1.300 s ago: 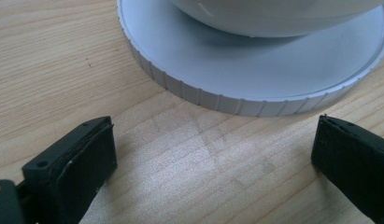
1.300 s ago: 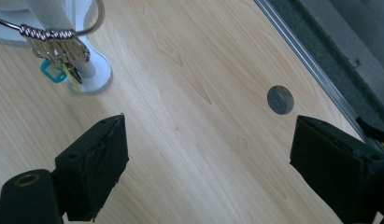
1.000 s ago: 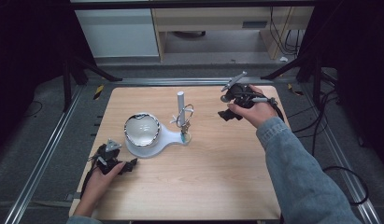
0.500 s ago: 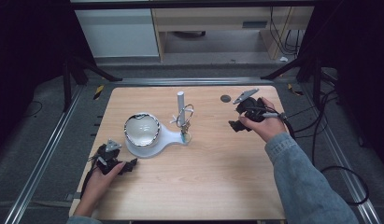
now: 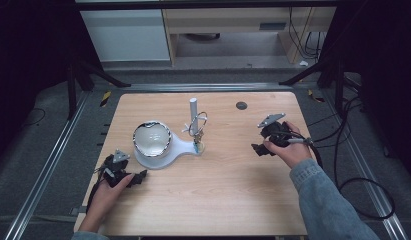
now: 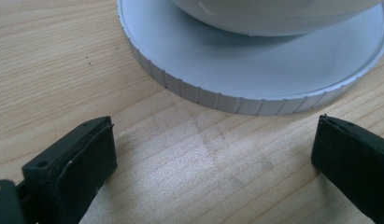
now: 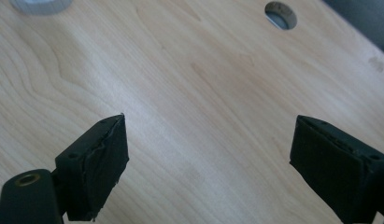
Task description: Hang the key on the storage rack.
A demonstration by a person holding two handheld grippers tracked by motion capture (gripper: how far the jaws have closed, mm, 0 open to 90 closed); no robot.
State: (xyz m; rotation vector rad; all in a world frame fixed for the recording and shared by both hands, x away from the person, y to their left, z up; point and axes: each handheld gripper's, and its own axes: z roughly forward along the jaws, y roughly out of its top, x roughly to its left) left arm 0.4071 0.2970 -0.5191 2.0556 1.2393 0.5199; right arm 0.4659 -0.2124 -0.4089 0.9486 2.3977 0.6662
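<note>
Magnifier stand (image 5: 158,147) is sitting left of table (image 5: 228,200) centre, looking rigid, fragile-lensed; I am keeping left hand-held gripper (image 5: 135,178) and right hand-held gripper (image 5: 258,148) open, empty, judging its ribbed base best for gripping.

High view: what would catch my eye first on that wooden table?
Probably the white stand left of centre, carrying a shiny domed bowl, with a white post and wire loop beside it. A hand rests at each side, each holding a black tool, left and right, both open and holding nothing.
</note>
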